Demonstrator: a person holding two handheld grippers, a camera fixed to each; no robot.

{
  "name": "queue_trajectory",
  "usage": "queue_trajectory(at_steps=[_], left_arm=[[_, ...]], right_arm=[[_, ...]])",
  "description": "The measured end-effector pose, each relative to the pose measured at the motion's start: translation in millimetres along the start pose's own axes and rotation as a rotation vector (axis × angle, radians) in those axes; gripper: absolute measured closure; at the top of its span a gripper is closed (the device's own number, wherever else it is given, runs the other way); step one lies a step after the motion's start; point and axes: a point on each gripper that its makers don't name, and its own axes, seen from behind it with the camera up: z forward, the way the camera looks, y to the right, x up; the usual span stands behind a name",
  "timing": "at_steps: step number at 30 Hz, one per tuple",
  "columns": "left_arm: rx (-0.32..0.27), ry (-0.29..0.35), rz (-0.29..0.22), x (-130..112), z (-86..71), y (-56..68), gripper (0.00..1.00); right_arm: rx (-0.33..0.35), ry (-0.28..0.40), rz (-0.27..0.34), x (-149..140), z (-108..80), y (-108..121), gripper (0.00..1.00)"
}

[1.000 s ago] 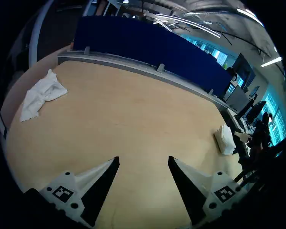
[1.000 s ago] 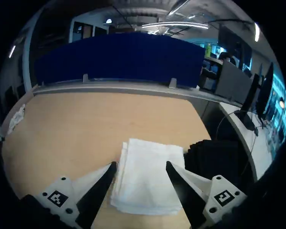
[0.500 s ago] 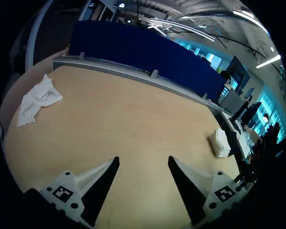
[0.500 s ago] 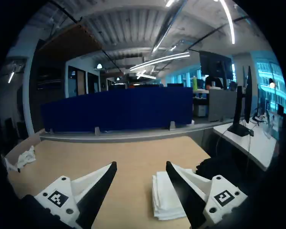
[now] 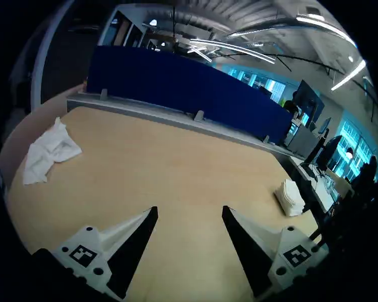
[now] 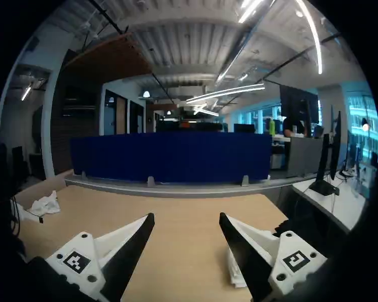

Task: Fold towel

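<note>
I'm looking across the wooden surface, which is running up to a blue partition. A crumpled white towel is lying near its far left edge, and a folded towel stack is sitting at its right edge, well apart. I'm holding the left hand-held gripper and the right hand-held gripper released, grasping nothing.

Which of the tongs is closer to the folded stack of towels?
Right. The stack lies right beside one finger of the right tongs. From the left tongs it sits far off across the table.
</note>
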Motion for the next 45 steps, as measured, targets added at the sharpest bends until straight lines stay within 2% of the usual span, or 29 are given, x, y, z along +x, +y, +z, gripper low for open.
queue_trajectory(at_steps=[5, 9, 15, 18, 30, 39, 45], left_arm=[[0.028, 0.147, 0.066, 39, -5.0, -8.0, 0.05], [0.065, 0.268, 0.141, 72, -13.0, -15.8, 0.05], [0.136, 0.393, 0.251, 105, -23.8, -28.7, 0.05], [0.144, 0.412, 0.28, 107, -23.4, -29.7, 0.05], [0.159, 0.47, 0.307, 111, -17.1, -43.6, 0.05], [0.203, 0.494, 0.38, 103, -2.5, -59.1, 0.06], [0.219, 0.52, 0.38, 91, 5.9, -72.4, 0.06]], right_arm=[[0.007, -0.01, 0.003, -1, -4.5, -14, 0.0], [0.007, -0.015, 0.004, 0, -7.5, -25, 0.0], [0.0, -0.019, 0.015, 0, -11.7, -40, 0.0], [0.003, -0.028, 0.017, -2, -12.9, -48, 0.0], [0.048, -0.072, 0.049, -3, -2.3, -85, 0.0], [0.068, -0.111, 0.062, -4, 22.6, -105, 0.0], [0.075, -0.127, 0.021, -3, 41.1, -117, 0.0]])
